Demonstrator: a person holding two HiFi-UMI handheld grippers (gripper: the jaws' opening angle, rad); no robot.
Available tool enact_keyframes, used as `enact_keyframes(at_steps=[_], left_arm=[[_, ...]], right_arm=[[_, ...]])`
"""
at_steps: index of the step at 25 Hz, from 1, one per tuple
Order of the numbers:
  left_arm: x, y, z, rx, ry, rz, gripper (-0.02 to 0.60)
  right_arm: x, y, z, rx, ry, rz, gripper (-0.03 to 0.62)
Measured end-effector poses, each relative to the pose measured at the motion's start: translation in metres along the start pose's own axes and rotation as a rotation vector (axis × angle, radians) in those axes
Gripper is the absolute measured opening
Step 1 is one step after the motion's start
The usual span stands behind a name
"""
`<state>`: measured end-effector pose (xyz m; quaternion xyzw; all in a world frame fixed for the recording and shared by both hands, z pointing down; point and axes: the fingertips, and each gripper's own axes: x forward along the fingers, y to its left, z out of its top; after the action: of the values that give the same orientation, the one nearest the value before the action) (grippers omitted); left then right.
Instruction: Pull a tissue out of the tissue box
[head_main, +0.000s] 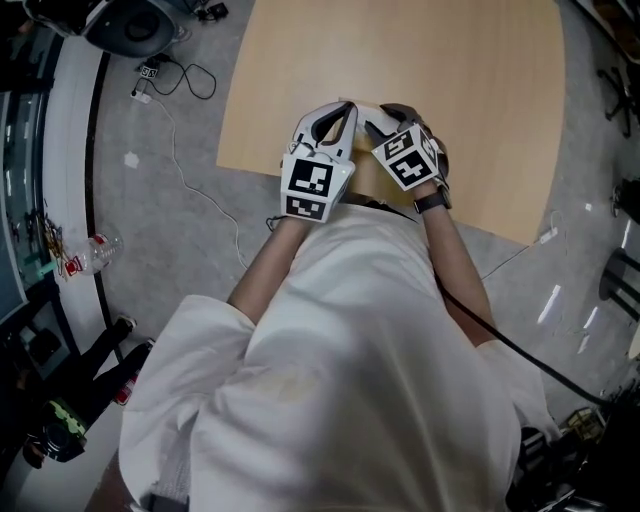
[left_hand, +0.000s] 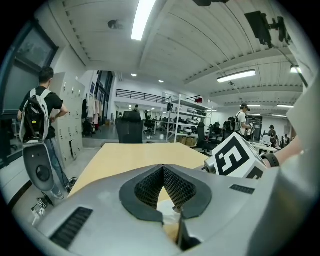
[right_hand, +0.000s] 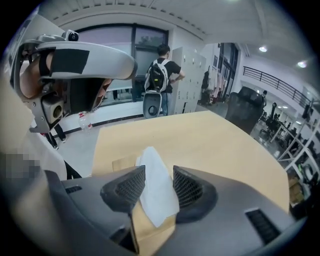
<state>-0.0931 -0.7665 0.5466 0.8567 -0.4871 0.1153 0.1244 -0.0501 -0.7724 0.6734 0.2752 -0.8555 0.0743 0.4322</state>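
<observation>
Currently at the grasp step, I had the right gripper (right_hand: 159, 173) spread wide astride the tissue (right_hand: 156, 190) standing up from the tissue box (right_hand: 152, 234) near the table (head_main: 400, 60) edge, left gripper (left_hand: 163, 170) clenched on nothing; next, I judged, close on the tissue and lift.

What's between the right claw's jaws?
A white paper tissue, rising from the brown cardboard tissue box, between the right claw's open jaws; shown in the right gripper view.
</observation>
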Motion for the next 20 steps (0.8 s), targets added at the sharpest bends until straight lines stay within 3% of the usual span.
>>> enact_keyframes(at_steps=[2,7,14,20], left_arm=[[-0.002,0.0,-0.001,-0.003,0.004,0.008,0.0],[-0.006,0.004,-0.002,-0.007,0.002,0.026,0.0],[-0.004,0.008,0.008,-0.005,-0.015,0.028,0.0],[0.0,0.013,0.05,-0.033,-0.094,0.015,0.0]], right_arm=[[0.001,0.001,-0.006,-0.005,0.029,0.009,0.168],[-0.003,0.001,-0.004,-0.027,0.021,-0.006,0.017],[-0.027,-0.015,0.025,-0.003,-0.08,-0.056,0.006],[-0.089,-0.055,0.082,0.141,-0.32,-0.169,0.006]])
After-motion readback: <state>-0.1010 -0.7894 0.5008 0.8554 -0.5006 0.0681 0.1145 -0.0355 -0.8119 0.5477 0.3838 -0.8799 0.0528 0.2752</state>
